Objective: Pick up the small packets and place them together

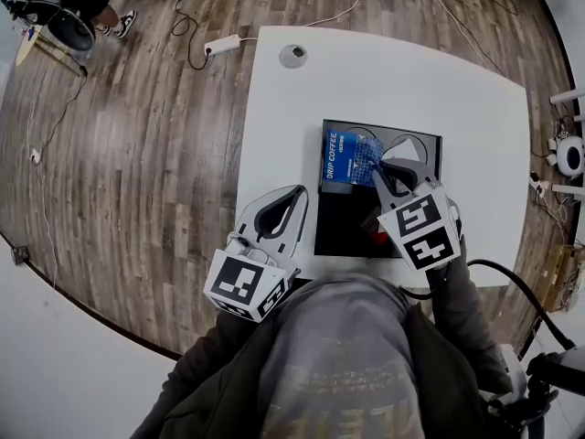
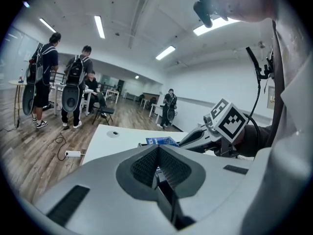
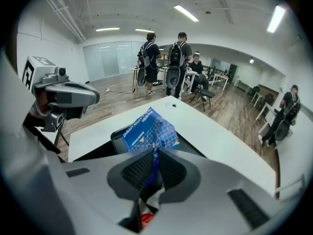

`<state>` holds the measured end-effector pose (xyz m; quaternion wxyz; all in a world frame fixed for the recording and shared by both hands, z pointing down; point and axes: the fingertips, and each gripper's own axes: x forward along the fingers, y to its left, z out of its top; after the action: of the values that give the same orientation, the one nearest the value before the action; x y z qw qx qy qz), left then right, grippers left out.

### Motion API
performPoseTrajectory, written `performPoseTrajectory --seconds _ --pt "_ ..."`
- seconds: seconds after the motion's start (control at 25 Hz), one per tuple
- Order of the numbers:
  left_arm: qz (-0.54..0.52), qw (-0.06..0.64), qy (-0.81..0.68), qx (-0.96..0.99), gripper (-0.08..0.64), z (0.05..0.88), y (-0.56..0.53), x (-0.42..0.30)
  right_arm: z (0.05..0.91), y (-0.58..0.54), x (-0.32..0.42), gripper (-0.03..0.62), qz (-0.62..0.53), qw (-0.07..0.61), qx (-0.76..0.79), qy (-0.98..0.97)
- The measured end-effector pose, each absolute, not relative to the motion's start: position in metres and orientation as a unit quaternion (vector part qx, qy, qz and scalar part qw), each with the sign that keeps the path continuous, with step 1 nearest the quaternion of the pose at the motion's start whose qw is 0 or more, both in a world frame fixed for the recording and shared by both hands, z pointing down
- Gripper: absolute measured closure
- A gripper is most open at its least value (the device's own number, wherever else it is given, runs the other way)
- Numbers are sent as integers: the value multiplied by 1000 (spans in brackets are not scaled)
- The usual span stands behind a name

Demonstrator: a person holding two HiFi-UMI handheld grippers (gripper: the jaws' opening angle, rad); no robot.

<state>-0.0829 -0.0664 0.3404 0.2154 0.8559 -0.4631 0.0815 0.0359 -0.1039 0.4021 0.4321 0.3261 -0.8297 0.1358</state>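
A blue drip-coffee packet (image 1: 348, 158) hangs over the far part of a black tray (image 1: 336, 229) on the white table (image 1: 457, 99). My right gripper (image 1: 382, 171) is shut on the packet's near edge. In the right gripper view the packet (image 3: 146, 130) sticks up between the closed pads (image 3: 138, 169) of that gripper (image 3: 156, 154). A small red packet (image 1: 377, 237) lies on the tray under the right gripper. My left gripper (image 1: 294, 195) hovers at the tray's left edge, shut and holding nothing; in its own view its tips (image 2: 157, 150) meet, with the blue packet (image 2: 161, 141) beyond.
The tray has two round recesses (image 1: 410, 146) at its far end. A grey round disc (image 1: 292, 56) sits near the table's far edge. A power strip (image 1: 222, 46) and cables lie on the wooden floor. Several people (image 3: 175, 62) stand beyond the table.
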Motion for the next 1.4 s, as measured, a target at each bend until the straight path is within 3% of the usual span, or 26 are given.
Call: performPoseTrajectory --seconds 0.44,0.84,1.4 --pt "83 233 -466 849 557 353 -78 -92 416 -122 39 485 144 444 346 -814" --pt "80 223 -458 857 557 348 -74 -87 393 -117 42 483 137 405 365 -827" --pt "87 198 -411 885 557 332 -49 -52 367 -79 108 483 143 372 452 -798"
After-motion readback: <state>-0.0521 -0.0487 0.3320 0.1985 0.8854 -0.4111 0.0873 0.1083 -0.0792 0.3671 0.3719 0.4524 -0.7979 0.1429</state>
